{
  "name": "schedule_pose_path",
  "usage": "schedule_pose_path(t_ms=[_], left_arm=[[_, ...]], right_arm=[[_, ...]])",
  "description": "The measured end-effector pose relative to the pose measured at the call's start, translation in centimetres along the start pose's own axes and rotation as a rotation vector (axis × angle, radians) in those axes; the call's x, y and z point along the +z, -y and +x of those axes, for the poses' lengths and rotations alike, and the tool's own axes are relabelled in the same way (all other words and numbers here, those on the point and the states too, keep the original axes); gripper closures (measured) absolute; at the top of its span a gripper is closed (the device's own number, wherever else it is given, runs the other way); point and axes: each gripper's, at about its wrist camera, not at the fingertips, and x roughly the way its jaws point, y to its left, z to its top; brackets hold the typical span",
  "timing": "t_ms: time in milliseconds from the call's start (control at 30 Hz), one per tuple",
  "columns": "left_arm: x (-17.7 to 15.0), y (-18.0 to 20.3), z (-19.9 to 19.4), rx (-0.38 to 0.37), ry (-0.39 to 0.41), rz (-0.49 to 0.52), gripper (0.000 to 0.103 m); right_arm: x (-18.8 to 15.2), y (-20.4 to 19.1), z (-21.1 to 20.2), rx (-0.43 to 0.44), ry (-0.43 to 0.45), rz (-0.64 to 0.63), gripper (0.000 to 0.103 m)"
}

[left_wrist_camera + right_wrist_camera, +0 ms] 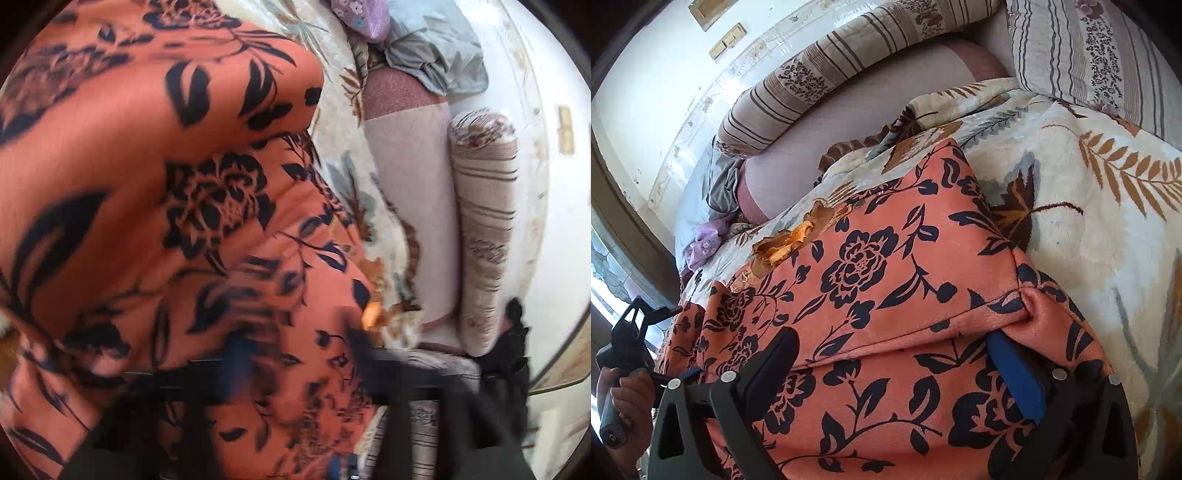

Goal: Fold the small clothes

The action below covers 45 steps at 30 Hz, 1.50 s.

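The orange flowered garment (886, 295) lies across the leaf-print blanket (1100, 206) on the bed, filling the lower middle of the right wrist view, with a hemmed fold line running across it. The right gripper (897, 373) sits low in that frame, jaws standing wide apart, black finger on the left, blue-padded finger on the right, the cloth lying loose between them and bunched against the blue pad. Nothing pinched there.

In the far lower left of that view a hand (624, 398) holds the left gripper (639, 325) at the garment's far edge. In its own view the cloth fills most of the frame and everything low down is smeared; I cannot tell whether its jaws are together or clamped on fabric.

My read: this is a fold being laid down. To do it well, the top layer's edge should line up with the hem beneath, both corners level, the fabric pulled lightly taut so no ridge gets trapped. The bunch at the blue pad wants smoothing first. A striped bolster (827, 77) lies at the upper left, well clear.
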Motion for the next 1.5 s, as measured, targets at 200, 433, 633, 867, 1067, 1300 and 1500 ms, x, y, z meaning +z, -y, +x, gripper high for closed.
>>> schedule_pose_path(t_ms=[200,433,633,867,1067,1300,1500], left_arm=[[-6.8,4.5,-5.9,0.204,0.354,0.498,0.097],[-7.2,0.1,-1.7,0.318,0.259,0.491,0.095],[-6.1,-1.2,-1.1,0.238,0.251,0.445,0.095],[-6.3,-0.9,-0.9,0.24,0.267,0.458,0.095],[-6.5,-1.1,-1.7,0.251,0.272,0.467,0.095],[-6.5,-1.1,-1.6,0.253,0.274,0.469,0.095],[-6.6,-1.0,-1.6,0.256,0.275,0.479,0.095]], right_arm=[[0.0,0.0,0.0,-0.006,-0.004,-0.003,0.0],[0.4,0.1,-0.3,0.003,-0.028,0.011,0.0],[4.6,0.0,-3.9,0.103,-0.053,0.05,0.001],[13.4,4.9,1.3,-0.005,-0.124,0.18,0.034],[13.9,5.0,3.9,0.076,-0.215,0.214,0.04],[13.8,4.9,7.8,-0.079,-0.287,0.019,0.068],[12.7,0.9,8.9,-0.324,-0.281,-0.333,0.092]])
